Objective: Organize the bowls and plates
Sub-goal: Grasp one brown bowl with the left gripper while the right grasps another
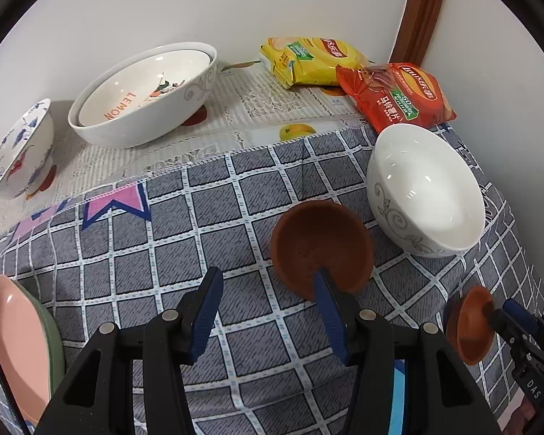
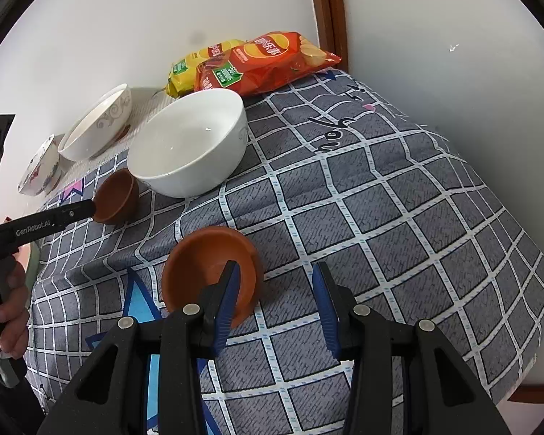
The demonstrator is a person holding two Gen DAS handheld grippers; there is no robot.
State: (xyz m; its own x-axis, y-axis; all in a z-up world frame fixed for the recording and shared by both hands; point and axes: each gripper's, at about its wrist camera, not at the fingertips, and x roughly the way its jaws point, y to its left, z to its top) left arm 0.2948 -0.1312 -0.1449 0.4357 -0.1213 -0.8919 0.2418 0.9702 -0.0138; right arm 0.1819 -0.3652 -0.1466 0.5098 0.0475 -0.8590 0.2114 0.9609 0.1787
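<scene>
Two small brown bowls stand on the grey checked cloth (image 1: 145,253). My left gripper (image 1: 267,275) is open; its right finger dips over the near rim of one brown bowl (image 1: 322,243), and its left finger stands well clear of that bowl. From the right wrist view the same bowl (image 2: 116,199) shows a black finger at its rim. My right gripper (image 2: 275,268) is open too. Its left finger reaches into the other brown bowl (image 2: 206,268) while its right finger is off to the side. That bowl (image 1: 471,326) appears at the left wrist view's right edge.
A white scroll-patterned bowl (image 1: 424,188) stands just behind the brown bowls. At the wall are a large white bowl (image 1: 141,108) with a smaller one nested in it, a blue-flowered bowl (image 1: 18,148), and yellow (image 1: 308,59) and red (image 1: 395,94) crisp bags. Pink-on-green plates (image 1: 18,348) lie near left.
</scene>
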